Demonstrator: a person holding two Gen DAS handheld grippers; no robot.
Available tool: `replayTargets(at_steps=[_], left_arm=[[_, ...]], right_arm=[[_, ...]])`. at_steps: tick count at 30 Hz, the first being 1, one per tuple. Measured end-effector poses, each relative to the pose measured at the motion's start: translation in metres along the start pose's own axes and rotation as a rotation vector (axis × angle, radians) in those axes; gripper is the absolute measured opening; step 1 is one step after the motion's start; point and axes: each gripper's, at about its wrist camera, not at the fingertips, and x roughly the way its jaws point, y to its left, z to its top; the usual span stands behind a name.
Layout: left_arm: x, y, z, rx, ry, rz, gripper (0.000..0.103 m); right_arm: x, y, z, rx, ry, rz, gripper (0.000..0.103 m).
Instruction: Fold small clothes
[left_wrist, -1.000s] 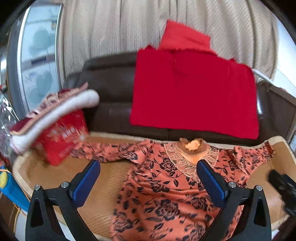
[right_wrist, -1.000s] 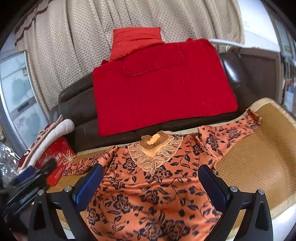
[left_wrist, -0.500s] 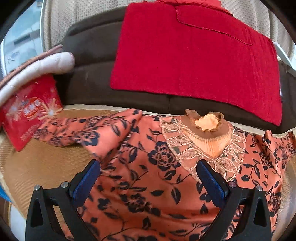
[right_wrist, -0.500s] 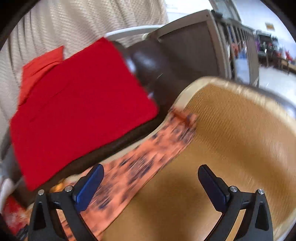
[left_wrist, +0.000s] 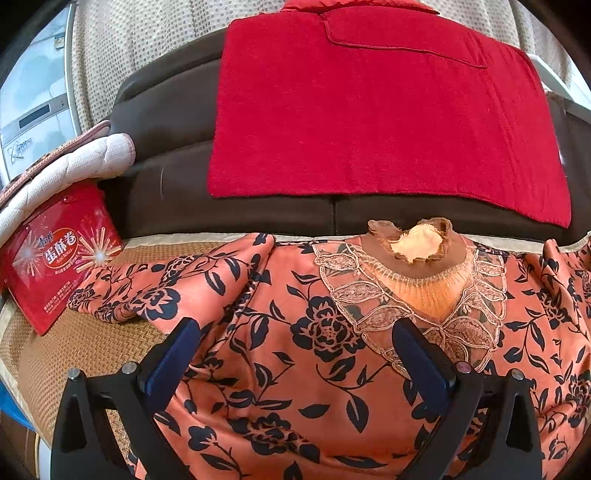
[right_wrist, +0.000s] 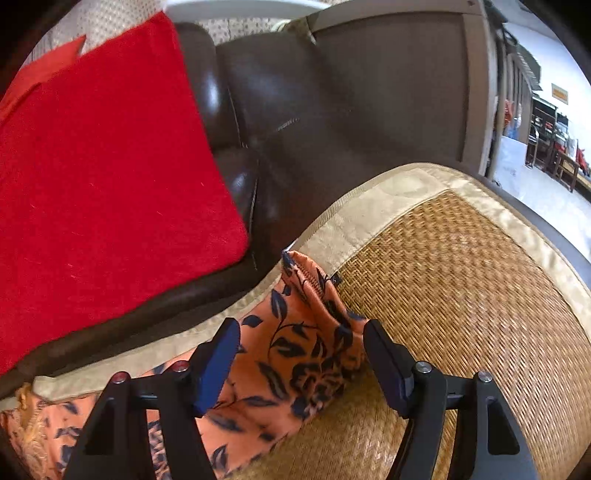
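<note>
An orange blouse with dark flowers (left_wrist: 295, 354) lies spread face up on a woven mat (left_wrist: 88, 339), its lace collar (left_wrist: 417, 254) toward the sofa back. My left gripper (left_wrist: 291, 339) hovers open over the chest, just left of the collar, with nothing pinched. In the right wrist view the blouse's sleeve (right_wrist: 306, 350) runs between the fingers of my right gripper (right_wrist: 299, 347). Those jaws are closing around the sleeve end, and a gap still shows between the right pad and the cloth.
A brown leather sofa back (left_wrist: 166, 177) carries a red cloth (left_wrist: 369, 110). A red snack box (left_wrist: 55, 254) and a rolled quilted pad (left_wrist: 70, 170) sit at the mat's left end. Bare woven mat (right_wrist: 461, 295) spreads right of the sleeve, up to a beige border (right_wrist: 369, 210).
My right gripper swung from over the blouse's body out to the sleeve end and its jaws narrowed. The left gripper dropped closer to the chest, then nearly stopped.
</note>
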Motion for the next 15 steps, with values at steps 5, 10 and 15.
replayTargets(at_steps=[5,10,15], left_arm=[[0.0,-0.016,-0.002,0.021,-0.008,0.001,0.103],[0.0,-0.025,-0.005,0.044,-0.005,0.001,0.103],[-0.007,-0.023,-0.003,0.026,-0.024,-0.012,0.103]], right_arm=[[0.034,-0.004,-0.008,0.004,0.069,-0.015,0.036],[0.049,-0.012,-0.024,0.039,0.129,-0.014,0.011],[0.008,-0.014,-0.026,0.106,0.069,0.14,0.009]])
